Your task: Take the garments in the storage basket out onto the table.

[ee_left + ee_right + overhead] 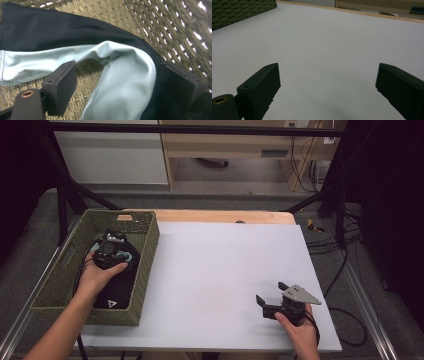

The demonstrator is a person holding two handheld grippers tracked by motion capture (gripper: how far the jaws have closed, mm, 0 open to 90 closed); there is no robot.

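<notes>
From the high view, the left claw (pixel 114 251) is down inside the woven basket (pixel 148 251), over a dark garment (pixel 116 292) lying on the basket's floor. The right claw (pixel 272 303) rests on the white tabletop (pixel 220 270), well apart from the basket, probably parked so the left can work alone.

In the left gripper view, the garment (pixel 75 30) shows black fabric with a pale mint-green part (pixel 125 82) folded over it. That fold lies between the left claw's (pixel 117 82) jaws, which stand wide with the pads not pressing yet; it looks poised to pinch the cloth and lift it out of the basket (pixel 175 30).

In the right gripper view, the right claw (pixel 328 87) is wide open with nothing between its jaws, pointing across the bare tabletop (pixel 324 42) toward the basket's (pixel 239 11) side wall.
</notes>
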